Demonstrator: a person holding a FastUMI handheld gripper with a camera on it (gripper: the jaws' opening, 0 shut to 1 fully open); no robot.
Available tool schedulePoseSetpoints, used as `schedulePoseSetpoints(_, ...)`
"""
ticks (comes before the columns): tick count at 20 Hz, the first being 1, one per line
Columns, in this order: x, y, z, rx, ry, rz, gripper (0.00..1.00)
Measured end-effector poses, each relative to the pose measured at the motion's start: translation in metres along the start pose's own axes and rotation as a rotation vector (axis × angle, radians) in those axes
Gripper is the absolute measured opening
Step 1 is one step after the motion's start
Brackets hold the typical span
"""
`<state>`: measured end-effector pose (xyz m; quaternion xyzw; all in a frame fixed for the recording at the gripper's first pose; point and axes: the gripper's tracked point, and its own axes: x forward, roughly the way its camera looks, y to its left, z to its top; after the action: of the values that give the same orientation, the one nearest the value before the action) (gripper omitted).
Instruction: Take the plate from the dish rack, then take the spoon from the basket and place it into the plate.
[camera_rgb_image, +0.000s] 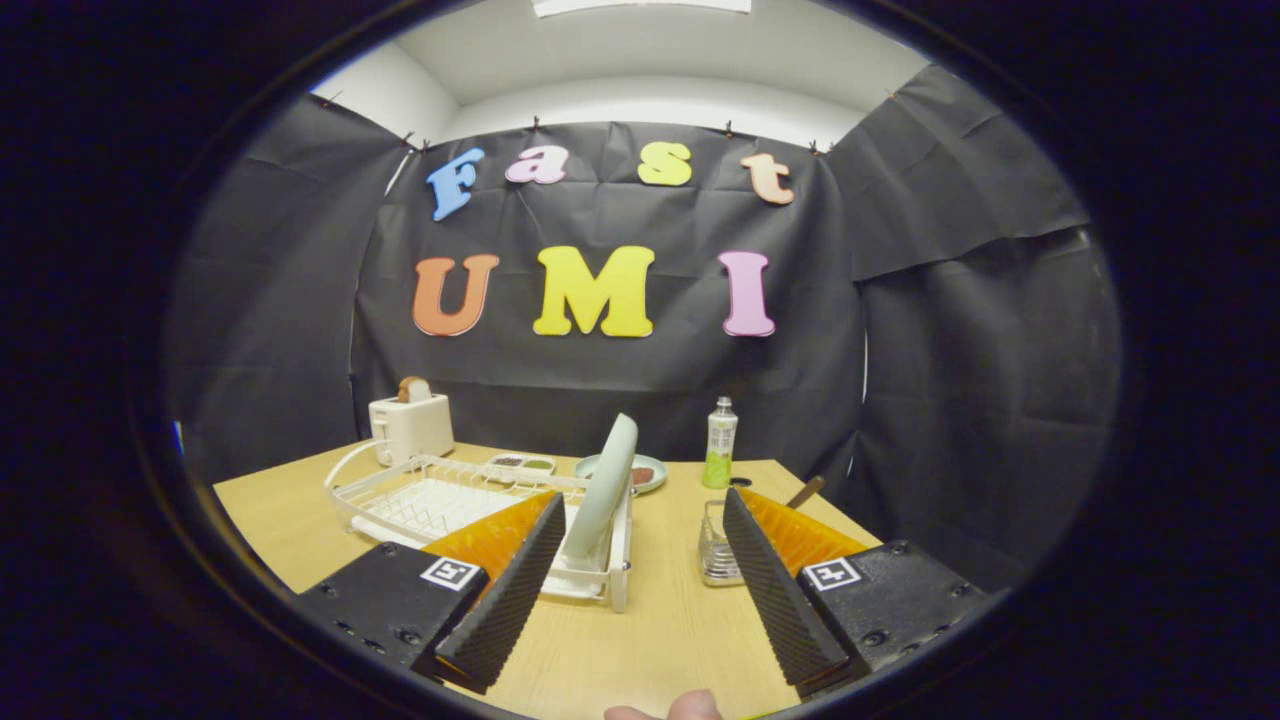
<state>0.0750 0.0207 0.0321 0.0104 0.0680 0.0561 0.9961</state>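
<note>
I see wooden table (660, 620); dish rack (440, 505) on it; toaster (410, 425) behind rack; bottle (720, 443), basket (716, 548), small plate (650, 475) right of rack; gripper (640, 590) fingers apart.

Pale green plate (606, 492) stands in the white wire dish rack (440, 495), centre frame. Light wood-grain table (660, 620) below; white toaster (410, 428) at left, green-and-white bottle (720, 445) right of centre.

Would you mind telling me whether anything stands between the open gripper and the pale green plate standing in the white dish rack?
Nothing visible does. The gripper is open, and the pale green plate stands upright in the white wire dish rack just ahead of the fingers.
</note>
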Motion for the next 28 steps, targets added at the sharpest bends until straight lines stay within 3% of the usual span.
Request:
schedulePoseSetpoints(9, 0.094, 0.015, 0.032, -0.036, 0.196, 0.059, 1.00)
schedulePoseSetpoints(15, 0.148, 0.038, 0.025, -0.077, 0.405, 0.117, 1.00)
schedulePoseSetpoints(21, 0.192, 0.040, 0.018, 0.050, 0.643, 0.126, 1.00)
schedulePoseSetpoints(25, 0.211, 0.035, 0.002, 0.053, 0.789, 0.088, 0.94)
schedulePoseSetpoints(28, 0.223, 0.041, 0.000, 0.031, 0.827, 0.086, 0.88)
